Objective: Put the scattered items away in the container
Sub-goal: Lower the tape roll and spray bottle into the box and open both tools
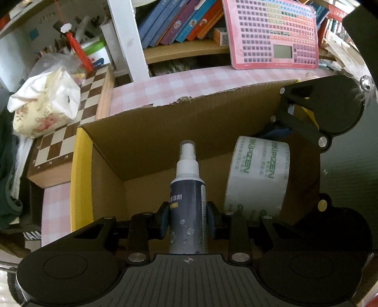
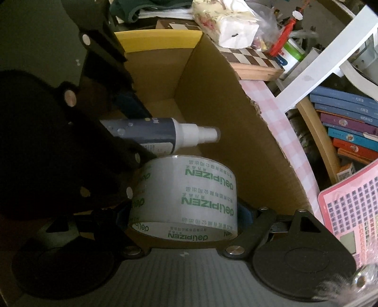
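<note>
My left gripper (image 1: 187, 218) is shut on a dark-labelled spray bottle (image 1: 187, 189) with a white nozzle, held over the open cardboard box (image 1: 146, 132). My right gripper (image 2: 184, 212) is shut on a roll of clear tape (image 2: 186, 196) printed with green letters, also held inside the box (image 2: 236, 122). In the left wrist view the tape roll (image 1: 257, 174) hangs to the right of the bottle, with the right gripper's body behind it. In the right wrist view the bottle (image 2: 165, 137) lies sideways just above the tape, held by the left gripper at the left.
The box stands on a pink checked tabletop (image 1: 189, 82). A chessboard (image 1: 70, 127) with a floral tissue pack (image 1: 45, 104) lies to its left. A pink keyboard toy (image 1: 271, 33) leans on a shelf of books (image 1: 179, 21) behind.
</note>
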Demonstrator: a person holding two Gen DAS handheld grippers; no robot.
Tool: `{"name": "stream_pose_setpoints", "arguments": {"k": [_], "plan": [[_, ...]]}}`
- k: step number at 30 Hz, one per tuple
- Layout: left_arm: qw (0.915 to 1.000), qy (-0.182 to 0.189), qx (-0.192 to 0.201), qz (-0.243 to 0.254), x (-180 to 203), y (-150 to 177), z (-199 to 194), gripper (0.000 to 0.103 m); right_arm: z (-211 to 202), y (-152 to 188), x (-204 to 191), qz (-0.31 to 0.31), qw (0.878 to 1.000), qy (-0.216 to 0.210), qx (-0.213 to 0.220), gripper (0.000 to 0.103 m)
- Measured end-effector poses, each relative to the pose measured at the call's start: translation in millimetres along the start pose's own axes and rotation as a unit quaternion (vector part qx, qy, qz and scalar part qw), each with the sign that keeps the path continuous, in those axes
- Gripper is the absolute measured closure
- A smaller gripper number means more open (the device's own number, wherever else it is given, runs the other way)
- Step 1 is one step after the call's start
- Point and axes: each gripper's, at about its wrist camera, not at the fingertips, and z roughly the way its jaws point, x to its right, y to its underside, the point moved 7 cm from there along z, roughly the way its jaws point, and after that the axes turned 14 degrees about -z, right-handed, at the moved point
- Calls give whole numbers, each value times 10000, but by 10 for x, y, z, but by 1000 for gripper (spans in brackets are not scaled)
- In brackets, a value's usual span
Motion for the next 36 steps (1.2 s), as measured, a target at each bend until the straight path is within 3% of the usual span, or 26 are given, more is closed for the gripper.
{"name": "stream_pose_setpoints", "arguments": {"k": [3,10,18,24,31,36], "plan": [[9999,19,110,62,5,-17,-20,67,-29,3,2,28,10000,68,56,17],[9982,-38,544,248,6,-29,-240,47,-225,18,77,217,9989,298,305,9],[9916,-3,1296,-29,-91,-2,-775,32,-719,11,108,891,9897,811,775,8],[9830,28,1822,-247,-149,174,-1222,30,-1112,5,-50,1428,9767,1118,1151,8],[9720,99,2309,-428,-192,533,-1760,23,-1635,116,-405,2127,9534,1434,1588,8],[9645,174,2520,-775,-262,813,-2035,18,-1933,289,-646,2726,9291,1756,1779,8]]}}
